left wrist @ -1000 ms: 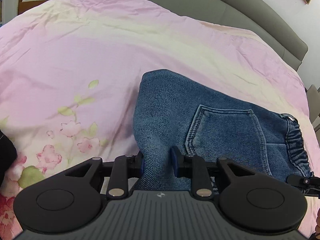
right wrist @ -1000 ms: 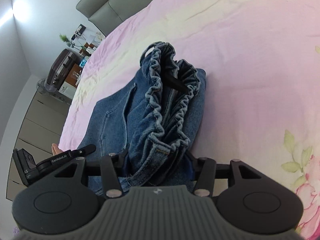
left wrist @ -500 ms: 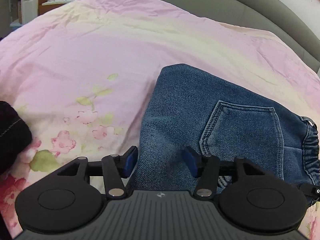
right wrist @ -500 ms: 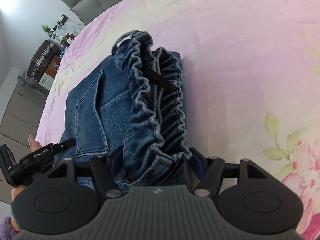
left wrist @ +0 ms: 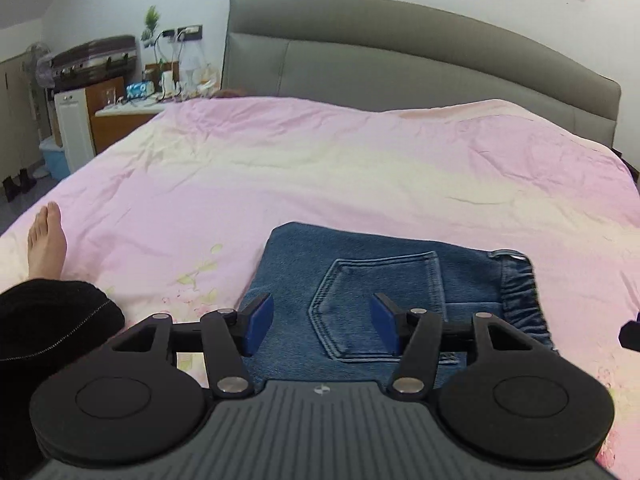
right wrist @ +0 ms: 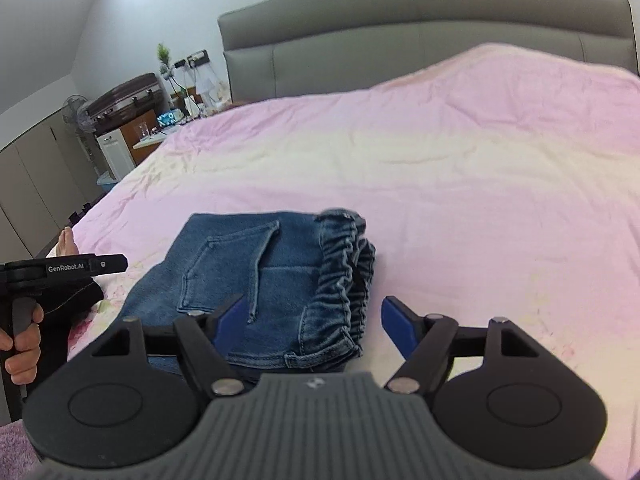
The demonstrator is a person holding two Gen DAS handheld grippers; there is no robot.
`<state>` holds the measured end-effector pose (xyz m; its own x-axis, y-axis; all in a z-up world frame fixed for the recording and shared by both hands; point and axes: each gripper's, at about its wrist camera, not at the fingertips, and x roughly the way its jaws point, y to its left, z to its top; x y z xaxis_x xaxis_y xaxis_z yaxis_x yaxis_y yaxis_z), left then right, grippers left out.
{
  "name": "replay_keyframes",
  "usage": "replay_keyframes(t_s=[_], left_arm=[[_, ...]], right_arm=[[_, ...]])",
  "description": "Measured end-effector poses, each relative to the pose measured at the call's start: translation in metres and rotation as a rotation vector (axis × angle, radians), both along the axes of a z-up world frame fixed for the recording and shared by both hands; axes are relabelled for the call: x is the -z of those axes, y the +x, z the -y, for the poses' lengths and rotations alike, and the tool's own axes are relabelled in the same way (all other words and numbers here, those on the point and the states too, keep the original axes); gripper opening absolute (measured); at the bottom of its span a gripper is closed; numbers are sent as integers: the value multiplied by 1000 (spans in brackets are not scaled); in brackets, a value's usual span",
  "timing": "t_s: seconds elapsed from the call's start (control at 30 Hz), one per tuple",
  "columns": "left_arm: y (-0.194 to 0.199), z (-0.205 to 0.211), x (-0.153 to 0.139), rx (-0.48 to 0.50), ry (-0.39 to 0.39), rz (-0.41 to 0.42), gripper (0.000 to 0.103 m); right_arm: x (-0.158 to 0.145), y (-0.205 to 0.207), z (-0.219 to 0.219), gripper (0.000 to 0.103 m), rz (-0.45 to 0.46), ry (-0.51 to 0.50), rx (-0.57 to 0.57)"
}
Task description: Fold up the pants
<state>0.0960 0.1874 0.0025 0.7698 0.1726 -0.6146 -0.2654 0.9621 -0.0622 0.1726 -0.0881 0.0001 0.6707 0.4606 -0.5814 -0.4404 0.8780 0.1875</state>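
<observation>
Left gripper [left wrist: 322,330] and right gripper [right wrist: 310,326] angled downward above folded pants [right wrist: 276,276], jaws just spread, nothing pinched. Pink bedspread [left wrist: 320,168] beneath; grey headboard [left wrist: 400,52] behind.

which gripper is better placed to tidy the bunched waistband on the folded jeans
Right. The right gripper, open after letting go, hangs just above the bunched waistband of the jeans. The left gripper, also open, sits over the back pocket, farther from it.

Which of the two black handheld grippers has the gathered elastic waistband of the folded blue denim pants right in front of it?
The right gripper: the ruffled waistband lies before its open jaws, whereas the left gripper faces the back pocket.
</observation>
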Motion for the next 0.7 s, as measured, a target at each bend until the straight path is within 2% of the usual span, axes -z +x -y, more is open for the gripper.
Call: replay_keyframes(t_s=[0.1,0.23,0.27,0.4,0.5,0.7], left_arm=[[-13,25,-20,58,56,14,67],[-33,55,-37,134,132,67,74],[-39,62,-41,159,147,80,74],[-57,79,-46,194,198,116,80],[-71,89,-42,197,230,126,80],[-97,105,-29,165,235,138,80]], right_arm=[[-25,-29,1,75,105,-13,-16],[-47,-66,8,87,187,7,-20],[-51,-75,10,93,209,10,-19],[-57,-107,16,98,290,-24,-5],[-56,-124,23,98,299,-29,8],[-48,-144,36,98,266,16,75]])
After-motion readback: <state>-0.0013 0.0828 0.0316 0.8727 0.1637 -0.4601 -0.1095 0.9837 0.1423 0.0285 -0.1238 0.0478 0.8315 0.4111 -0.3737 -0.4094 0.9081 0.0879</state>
